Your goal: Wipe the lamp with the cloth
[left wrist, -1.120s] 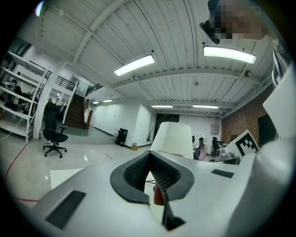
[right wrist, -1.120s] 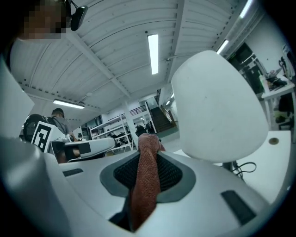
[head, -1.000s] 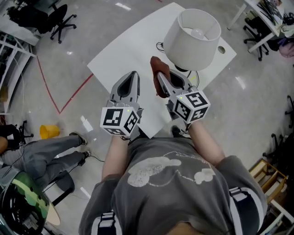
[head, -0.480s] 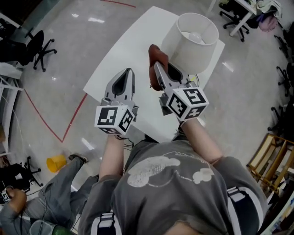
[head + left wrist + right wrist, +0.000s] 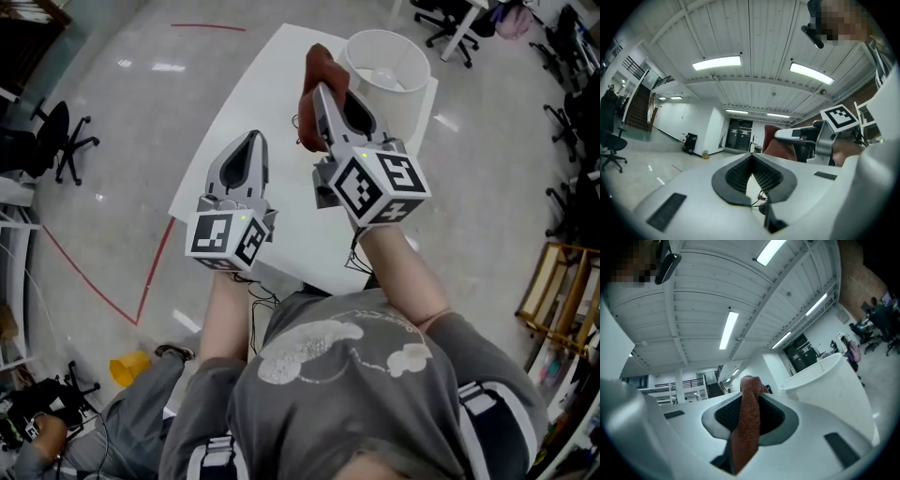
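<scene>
A white lamp shade (image 5: 384, 70) with a bulb inside stands at the far right corner of the white table (image 5: 246, 114). My right gripper (image 5: 317, 92) is shut on a reddish-brown cloth (image 5: 313, 64) and held high, just left of the shade's rim. In the right gripper view the cloth (image 5: 747, 427) hangs between the pads of the right gripper (image 5: 749, 397), with the lamp shade (image 5: 832, 385) close at the right. My left gripper (image 5: 251, 142) is shut on nothing, lower and to the left over the table. The left gripper view shows its tips (image 5: 751, 157) meeting, and the cloth (image 5: 774, 145) beyond.
A black cable (image 5: 296, 125) lies on the table near the lamp. Office chairs (image 5: 58, 141) stand on the shiny floor at the left and top right. Red tape lines (image 5: 155, 272) cross the floor. A wooden rack (image 5: 562, 291) is at the right.
My right gripper has risen with the cloth, from below the shade's side to level with its rim. The left gripper has stayed shut and has barely moved.
</scene>
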A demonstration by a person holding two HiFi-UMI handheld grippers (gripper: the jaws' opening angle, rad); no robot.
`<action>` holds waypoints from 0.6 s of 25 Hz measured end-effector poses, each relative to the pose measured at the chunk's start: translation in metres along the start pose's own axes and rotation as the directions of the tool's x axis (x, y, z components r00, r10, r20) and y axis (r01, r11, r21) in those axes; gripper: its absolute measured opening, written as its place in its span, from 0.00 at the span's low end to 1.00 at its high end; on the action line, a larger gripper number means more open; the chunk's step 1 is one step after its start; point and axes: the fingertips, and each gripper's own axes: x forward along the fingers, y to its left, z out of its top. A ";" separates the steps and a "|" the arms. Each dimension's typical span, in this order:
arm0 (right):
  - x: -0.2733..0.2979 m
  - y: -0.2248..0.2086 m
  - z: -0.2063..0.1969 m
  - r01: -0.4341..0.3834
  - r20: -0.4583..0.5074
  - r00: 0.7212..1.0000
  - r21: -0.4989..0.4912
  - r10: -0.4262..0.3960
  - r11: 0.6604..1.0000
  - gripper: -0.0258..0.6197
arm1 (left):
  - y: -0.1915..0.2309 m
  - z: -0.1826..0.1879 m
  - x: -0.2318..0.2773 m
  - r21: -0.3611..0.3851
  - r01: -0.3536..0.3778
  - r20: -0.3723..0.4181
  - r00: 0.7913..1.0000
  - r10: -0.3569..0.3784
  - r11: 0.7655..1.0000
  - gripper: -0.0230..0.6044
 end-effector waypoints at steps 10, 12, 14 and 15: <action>-0.009 -0.024 -0.007 0.136 -0.015 0.991 0.063 -0.135 0.989 0.17 | -0.003 -0.017 -0.001 -0.030 0.030 -0.020 0.999 -0.031 0.999 0.05; -0.011 -0.029 -0.015 0.156 -0.034 0.988 0.081 -0.154 0.984 0.17 | -0.002 -0.022 -0.004 -0.038 0.026 -0.029 0.999 -0.027 0.999 0.05; -0.013 -0.031 -0.024 0.166 -0.055 0.985 0.090 -0.161 0.982 0.17 | 0.000 -0.027 -0.008 -0.045 0.021 -0.038 0.999 -0.023 0.999 0.05; -0.015 -0.032 -0.029 0.167 -0.066 0.985 0.091 -0.162 0.982 0.17 | 0.001 -0.029 -0.010 -0.048 0.017 -0.042 0.999 -0.019 0.999 0.05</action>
